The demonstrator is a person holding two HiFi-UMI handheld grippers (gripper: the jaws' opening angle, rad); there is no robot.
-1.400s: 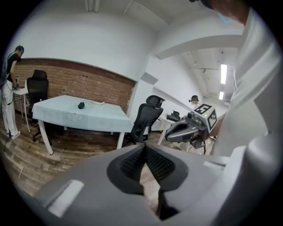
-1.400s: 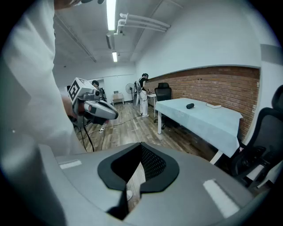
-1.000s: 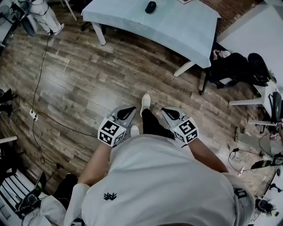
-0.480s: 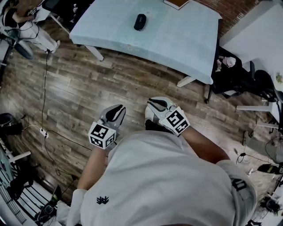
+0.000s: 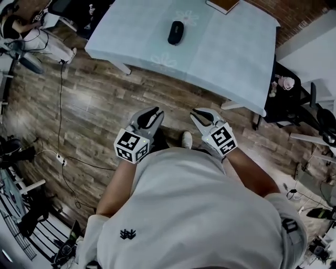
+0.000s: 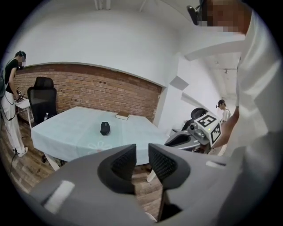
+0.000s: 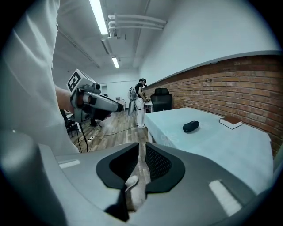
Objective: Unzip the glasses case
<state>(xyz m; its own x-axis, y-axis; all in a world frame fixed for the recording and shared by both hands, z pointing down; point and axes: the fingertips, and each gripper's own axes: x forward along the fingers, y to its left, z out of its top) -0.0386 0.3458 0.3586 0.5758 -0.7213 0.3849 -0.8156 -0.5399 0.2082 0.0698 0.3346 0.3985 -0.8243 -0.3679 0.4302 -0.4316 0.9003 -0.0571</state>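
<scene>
Glasses case point(image 5: 176, 32) on pale-blue table point(image 5: 231, 52)

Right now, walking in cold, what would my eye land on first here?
Most likely the two handheld tools, the left gripper and the right gripper, held low over the wooden floor, each marked with black-and-white squares, jaws slightly apart and empty. Next comes the table ahead under a pale blue cloth, with a small dark glasses case lying near its middle and a book at its far edge.
</scene>
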